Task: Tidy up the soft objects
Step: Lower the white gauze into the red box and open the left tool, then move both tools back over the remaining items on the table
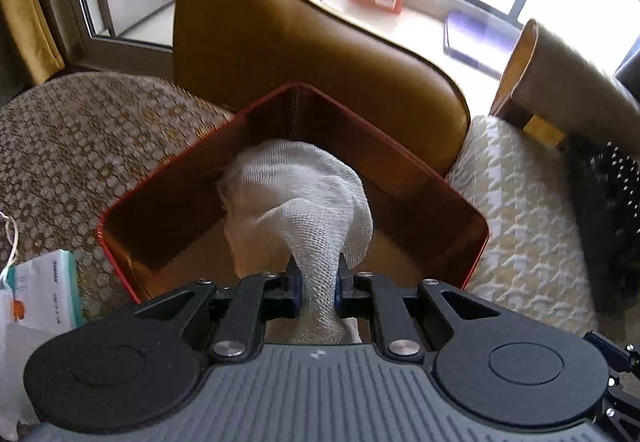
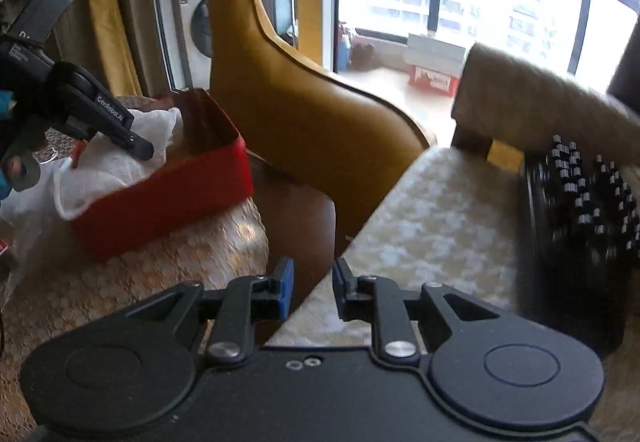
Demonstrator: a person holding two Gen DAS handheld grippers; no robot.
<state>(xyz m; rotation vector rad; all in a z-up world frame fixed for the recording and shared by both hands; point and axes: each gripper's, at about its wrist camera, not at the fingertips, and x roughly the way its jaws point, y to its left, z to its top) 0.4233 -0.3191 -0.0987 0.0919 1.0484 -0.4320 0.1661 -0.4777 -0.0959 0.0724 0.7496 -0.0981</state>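
A white mesh cloth [image 1: 296,197] hangs into a red box [image 1: 460,242] with a brown inside that stands on a patterned chair seat. My left gripper [image 1: 317,290] is shut on a twisted end of the cloth just above the box's near side. In the right wrist view the left gripper [image 2: 136,145] shows over the cloth [image 2: 116,165] in the red box [image 2: 168,201]. My right gripper [image 2: 312,286] is open and empty, above the gap between two seats.
A tan leather chair back [image 1: 280,49] rises behind the box. A second seat with a pale woven cushion [image 2: 440,226] lies to the right, with a black studded bag [image 2: 580,209] on it. White packets [image 1: 36,282] lie left of the box.
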